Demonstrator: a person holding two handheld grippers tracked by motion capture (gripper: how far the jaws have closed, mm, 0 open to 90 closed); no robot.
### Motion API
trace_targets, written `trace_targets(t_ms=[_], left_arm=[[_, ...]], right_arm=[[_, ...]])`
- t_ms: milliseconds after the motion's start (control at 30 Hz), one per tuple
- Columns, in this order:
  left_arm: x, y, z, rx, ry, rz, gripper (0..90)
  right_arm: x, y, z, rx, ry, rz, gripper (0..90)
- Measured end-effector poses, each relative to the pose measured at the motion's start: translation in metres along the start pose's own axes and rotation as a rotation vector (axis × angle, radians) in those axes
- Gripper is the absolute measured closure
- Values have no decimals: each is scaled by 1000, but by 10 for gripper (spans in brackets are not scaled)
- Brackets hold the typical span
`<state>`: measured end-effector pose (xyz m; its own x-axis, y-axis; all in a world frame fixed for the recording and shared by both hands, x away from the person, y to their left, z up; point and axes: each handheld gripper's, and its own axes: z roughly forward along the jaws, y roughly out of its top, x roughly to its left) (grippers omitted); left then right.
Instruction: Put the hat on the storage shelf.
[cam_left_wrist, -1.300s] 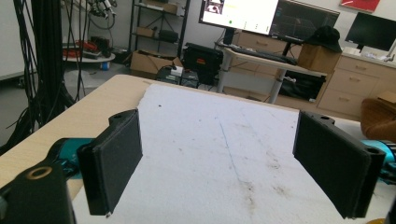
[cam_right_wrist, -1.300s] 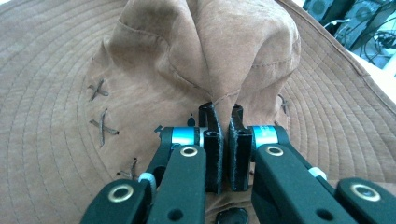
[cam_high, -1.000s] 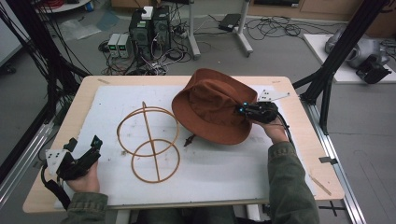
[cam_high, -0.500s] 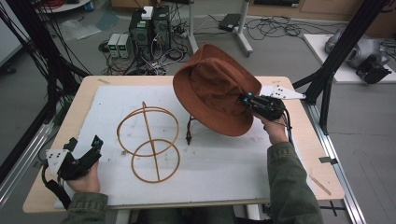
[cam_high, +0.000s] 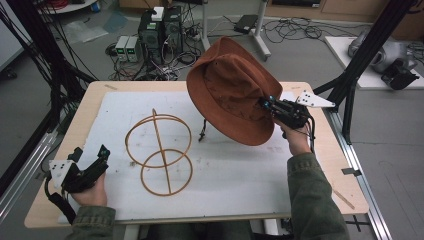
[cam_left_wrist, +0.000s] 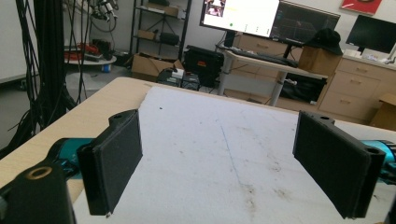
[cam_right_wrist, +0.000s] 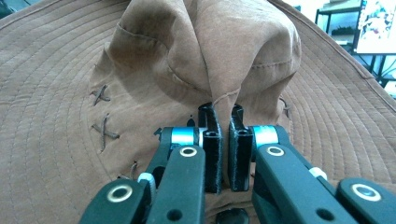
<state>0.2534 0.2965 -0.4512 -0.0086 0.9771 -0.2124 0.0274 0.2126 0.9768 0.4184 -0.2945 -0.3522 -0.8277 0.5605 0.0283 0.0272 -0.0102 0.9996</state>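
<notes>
A brown wide-brimmed hat (cam_high: 230, 90) hangs tilted above the table's right half, lifted clear of the white mat. My right gripper (cam_high: 267, 103) is shut on a pinched fold of the hat's crown (cam_right_wrist: 219, 70), and the brim spreads around its jaws. A dark chin cord (cam_high: 202, 131) dangles under the hat. A wooden wire-frame stand (cam_high: 160, 150) of rings on a centre rod stands at mid-left on the mat. My left gripper (cam_high: 102, 155) rests near the table's front left corner, open, with bare mat (cam_left_wrist: 224, 154) between its pads (cam_left_wrist: 116, 158).
The white mat (cam_high: 235, 175) covers most of the wooden table (cam_high: 350, 195). Black frame poles (cam_high: 360, 65) rise at both sides. Computers and cables (cam_high: 160, 30) lie on the floor beyond the far edge.
My right gripper has raised the hat off the mat and carried it up and slightly back, tilting it more. The left gripper has stayed in place.
</notes>
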Motion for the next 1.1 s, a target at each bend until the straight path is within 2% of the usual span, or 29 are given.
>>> trace_targets(t_ms=[300, 500, 600, 867, 933, 967, 1100], left_arm=[[-2, 0, 1, -5, -3, 14, 159], [-5, 1, 1, -4, -7, 41, 159], [-5, 1, 1, -8, -8, 41, 159], [-5, 2, 1, -9, -8, 39, 159], [-5, 2, 1, -11, -10, 39, 159], [-5, 2, 1, -12, -9, 40, 159], [-6, 2, 1, -17, -10, 52, 159]], right_arm=[[13, 21, 2, -58, 34, -11, 871], [27, 39, 10, -83, 83, -18, 869], [35, 48, 18, -96, 110, -29, 869], [67, 72, 51, -95, 227, -63, 864], [84, 80, 63, -89, 274, -71, 862], [84, 80, 63, -89, 274, -71, 862], [108, 90, 80, -80, 342, -75, 858]])
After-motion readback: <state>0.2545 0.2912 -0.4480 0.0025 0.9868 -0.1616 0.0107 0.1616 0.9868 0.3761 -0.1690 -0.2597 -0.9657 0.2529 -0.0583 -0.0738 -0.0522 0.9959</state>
